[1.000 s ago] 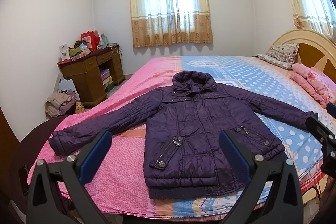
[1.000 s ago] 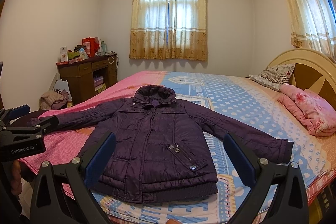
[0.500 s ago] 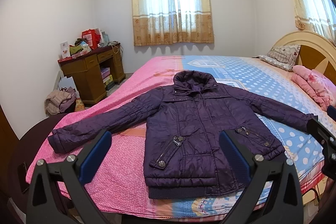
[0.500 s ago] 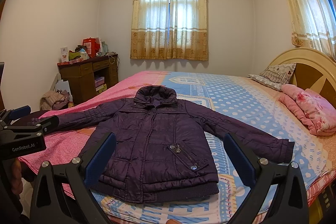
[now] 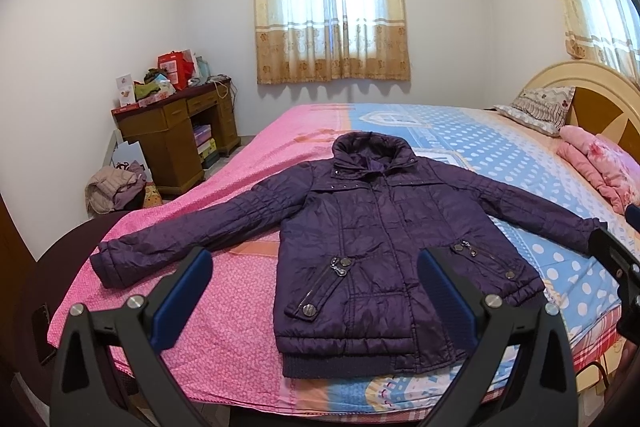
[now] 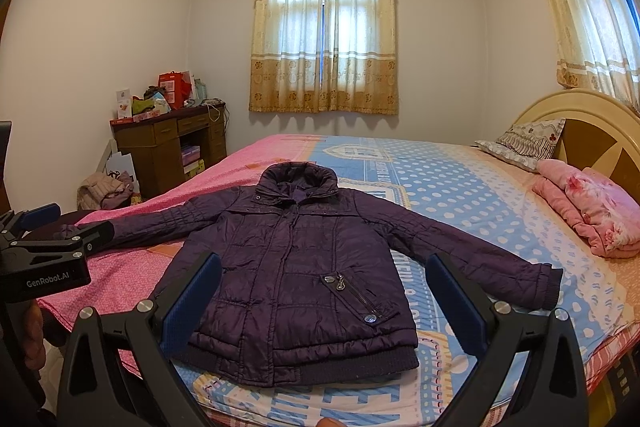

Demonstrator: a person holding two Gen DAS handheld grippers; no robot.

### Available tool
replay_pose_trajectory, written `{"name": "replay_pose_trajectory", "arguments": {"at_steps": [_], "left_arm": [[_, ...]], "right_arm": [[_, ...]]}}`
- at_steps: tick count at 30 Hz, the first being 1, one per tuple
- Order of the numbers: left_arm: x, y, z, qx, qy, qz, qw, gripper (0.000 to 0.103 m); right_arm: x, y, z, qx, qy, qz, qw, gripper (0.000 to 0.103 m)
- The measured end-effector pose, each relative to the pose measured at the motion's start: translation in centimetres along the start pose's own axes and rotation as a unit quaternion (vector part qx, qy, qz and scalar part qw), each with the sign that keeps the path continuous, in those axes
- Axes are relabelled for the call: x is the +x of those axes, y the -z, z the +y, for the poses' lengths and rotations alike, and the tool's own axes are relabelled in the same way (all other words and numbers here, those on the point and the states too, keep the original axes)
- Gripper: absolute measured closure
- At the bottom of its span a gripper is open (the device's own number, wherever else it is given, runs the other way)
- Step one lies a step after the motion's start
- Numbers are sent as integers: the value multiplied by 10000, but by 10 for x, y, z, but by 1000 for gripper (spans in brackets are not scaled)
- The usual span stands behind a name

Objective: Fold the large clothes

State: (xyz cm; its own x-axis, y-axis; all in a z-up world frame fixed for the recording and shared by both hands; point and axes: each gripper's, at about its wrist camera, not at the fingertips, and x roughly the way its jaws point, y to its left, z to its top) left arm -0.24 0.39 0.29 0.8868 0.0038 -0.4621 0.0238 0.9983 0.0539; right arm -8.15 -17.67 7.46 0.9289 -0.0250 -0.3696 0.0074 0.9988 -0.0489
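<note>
A purple quilted jacket (image 5: 372, 239) lies flat and face up on the bed (image 5: 500, 147), hem toward me, collar away, both sleeves spread out. It also shows in the right wrist view (image 6: 304, 267). My left gripper (image 5: 316, 291) is open and empty, held above the near bed edge in front of the jacket's hem. My right gripper (image 6: 322, 301) is open and empty, also short of the hem. The left gripper's body shows at the left of the right wrist view (image 6: 48, 259); the right gripper's body shows at the right edge of the left wrist view (image 5: 616, 267).
A folded pink blanket (image 6: 592, 211) and a pillow (image 6: 524, 143) lie by the headboard (image 6: 592, 119) at right. A wooden desk (image 5: 176, 143) with clutter stands at the far left wall, a pile of clothes (image 5: 116, 187) beside it. A curtained window (image 5: 332, 11) is behind.
Both grippers have drifted slightly; the left view has tilted a little so the jacket sits marginally lower. The jacket has not moved and both grippers stay open.
</note>
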Motion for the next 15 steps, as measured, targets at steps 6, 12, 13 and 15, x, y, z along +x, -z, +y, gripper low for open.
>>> {"name": "replay_pose_trajectory", "arguments": {"at_steps": [6,12,13,15], "left_arm": [[0,-1,0,-22,2,28,10000,0],[1,-1,0,-32,6,28,10000,0],[2,-1,0,-37,3,30,10000,0],[1,-1,0,-36,5,27,10000,0]], "right_arm": [[0,0,0,8,2,-27,10000,1],[-1,1,3,-78,28,-52,10000,1],[0,1,4,-76,10,-39,10000,1],[0,2,2,-56,0,-39,10000,1]]}}
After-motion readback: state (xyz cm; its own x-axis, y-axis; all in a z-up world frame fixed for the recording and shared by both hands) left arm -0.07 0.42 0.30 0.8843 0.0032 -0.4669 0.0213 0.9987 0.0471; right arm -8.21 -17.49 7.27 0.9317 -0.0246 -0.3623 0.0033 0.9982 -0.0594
